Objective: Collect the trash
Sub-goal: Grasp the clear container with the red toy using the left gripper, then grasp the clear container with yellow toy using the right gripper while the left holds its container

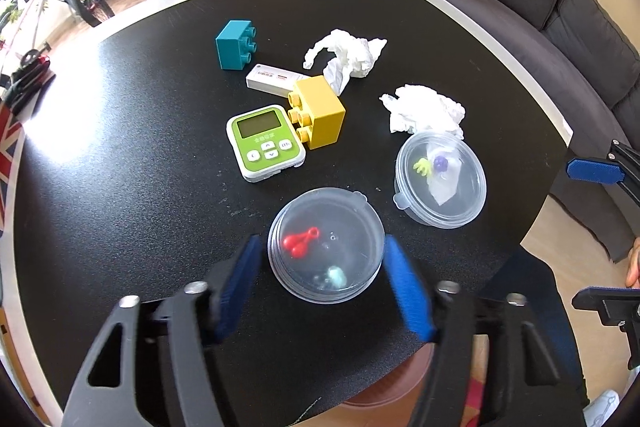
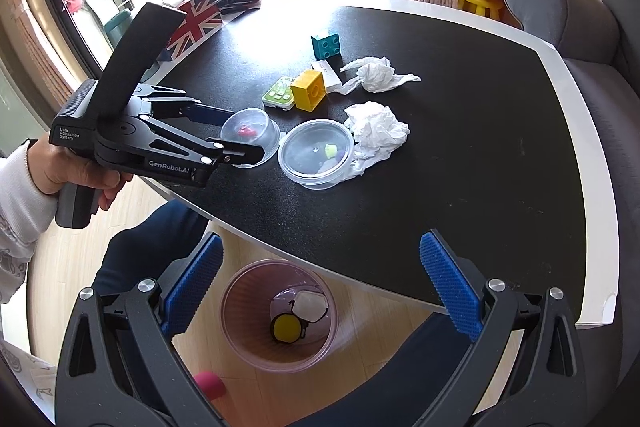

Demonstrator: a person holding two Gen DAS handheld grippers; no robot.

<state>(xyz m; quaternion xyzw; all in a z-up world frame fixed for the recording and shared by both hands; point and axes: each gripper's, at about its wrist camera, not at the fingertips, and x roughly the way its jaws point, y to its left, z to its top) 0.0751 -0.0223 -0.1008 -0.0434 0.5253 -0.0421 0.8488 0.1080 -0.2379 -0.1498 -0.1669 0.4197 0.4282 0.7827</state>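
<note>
Left claw (image 1: 326, 259) pinching the near lidded clear tub (image 1: 326, 245), pads on its 9 and 3 o'clock sides, tub sitting on the black counter (image 1: 140, 147) near its front edge. Inside: a red plastic piece, a pale teal lump, some small dark bits.

Second lidded clear tub (image 1: 440, 179) at 2 o'clock of the first, apart from it. Holds a yellow-green bit, a purple bit, and a white wrapper.

Crumpled white tissue (image 1: 426, 111) touches that tub's 12 o'clock rim. Another crumpled tissue (image 1: 346, 57) farther back, against the yellow brick (image 1: 318, 111).

Green timer (image 1: 266, 143) touches the brick's 9 o'clock side. White test cassette (image 1: 270, 79) behind them, teal brick (image 1: 236, 45) at 11 o'clock of it.

Right claw (image 2: 320, 287) spread wide, nothing between its pads, off the counter above the pink bin (image 2: 240, 307) on the floor. Bin holds a yellow round item and a white piece.
</note>
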